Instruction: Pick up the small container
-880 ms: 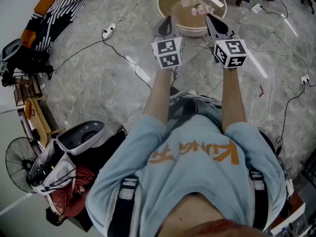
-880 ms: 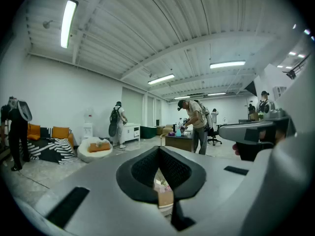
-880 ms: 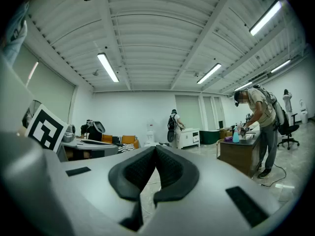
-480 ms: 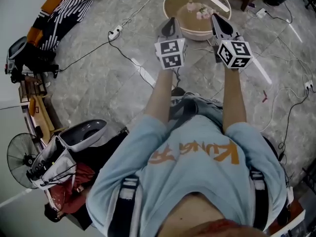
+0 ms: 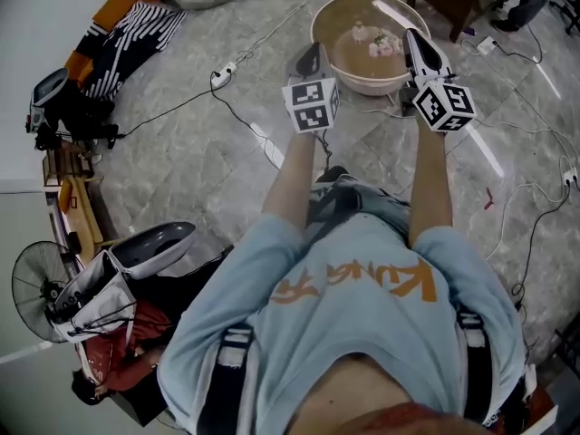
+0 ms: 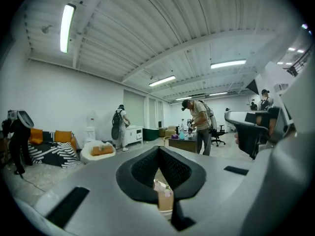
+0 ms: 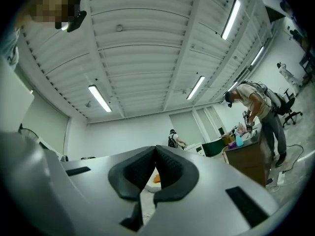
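The small pale container [image 5: 361, 33] stands on a round light-wood table with a raised rim [image 5: 358, 9], toward the middle of its top, just beside a cluster of small pinkish items [image 5: 390, 46]; at this size nothing finer about them can be made out. In the left gripper view the same tan table [image 6: 166, 201] shows through the gap under the pads, with small bottle-like things on it.

The left hand-held gripper [image 5: 308, 58] is held over the table's near left edge, its jaws together with nothing between them [image 6: 158, 151]. The right hand-held gripper [image 5: 420, 47] reaches over the table's near right side, jaws likewise pressed together and empty [image 7: 155, 151]. Neither touches the container.

The table stands on a grey marbled floor [image 5: 199, 170] crossed by white cables [image 5: 263, 141]. A black-and-white striped cushion [image 5: 136, 36] lies well apart at the upper left.
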A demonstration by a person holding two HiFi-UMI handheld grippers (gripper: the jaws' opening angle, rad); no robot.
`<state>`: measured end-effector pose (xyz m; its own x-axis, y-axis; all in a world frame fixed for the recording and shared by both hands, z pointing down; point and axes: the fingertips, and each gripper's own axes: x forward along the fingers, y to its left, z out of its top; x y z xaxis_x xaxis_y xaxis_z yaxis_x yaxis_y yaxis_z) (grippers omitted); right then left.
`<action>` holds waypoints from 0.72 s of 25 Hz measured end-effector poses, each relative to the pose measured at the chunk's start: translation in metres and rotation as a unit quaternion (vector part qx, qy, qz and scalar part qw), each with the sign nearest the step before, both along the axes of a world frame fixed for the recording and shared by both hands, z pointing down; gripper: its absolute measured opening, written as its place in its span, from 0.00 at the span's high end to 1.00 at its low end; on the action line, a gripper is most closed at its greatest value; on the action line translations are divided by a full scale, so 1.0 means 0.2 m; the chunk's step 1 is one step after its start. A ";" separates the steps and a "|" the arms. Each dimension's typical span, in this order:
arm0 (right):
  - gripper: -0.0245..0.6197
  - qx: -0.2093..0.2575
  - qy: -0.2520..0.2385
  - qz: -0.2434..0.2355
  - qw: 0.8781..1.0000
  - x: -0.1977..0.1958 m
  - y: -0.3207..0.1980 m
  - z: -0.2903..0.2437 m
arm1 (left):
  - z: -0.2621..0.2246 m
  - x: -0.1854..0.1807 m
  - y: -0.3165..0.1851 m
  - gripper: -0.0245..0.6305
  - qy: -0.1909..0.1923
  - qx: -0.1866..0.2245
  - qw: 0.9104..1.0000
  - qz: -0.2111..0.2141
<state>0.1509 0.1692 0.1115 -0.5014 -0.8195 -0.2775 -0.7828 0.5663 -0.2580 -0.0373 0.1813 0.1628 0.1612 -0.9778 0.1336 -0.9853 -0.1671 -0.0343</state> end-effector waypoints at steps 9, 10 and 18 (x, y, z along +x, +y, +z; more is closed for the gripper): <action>0.94 -0.017 0.041 -0.004 0.999 -0.06 -0.10 0.06 | 0.03 -0.02 -0.11 0.93 0.020 -0.007 1.000 0.004; 0.94 -0.017 0.049 0.003 0.999 -0.06 -0.12 0.06 | 0.03 -0.01 -0.14 0.93 0.022 -0.006 1.000 0.009; 0.94 -0.013 0.073 0.053 0.996 0.00 -0.41 0.07 | 0.08 -0.03 -0.44 0.93 0.052 -0.004 0.998 0.020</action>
<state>0.1503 0.0872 0.1259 -0.4455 -0.8756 -0.1868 -0.8678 0.4736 -0.1502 -0.0424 0.0924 0.1797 0.2128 -0.9695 0.1212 -0.9762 -0.2057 0.0687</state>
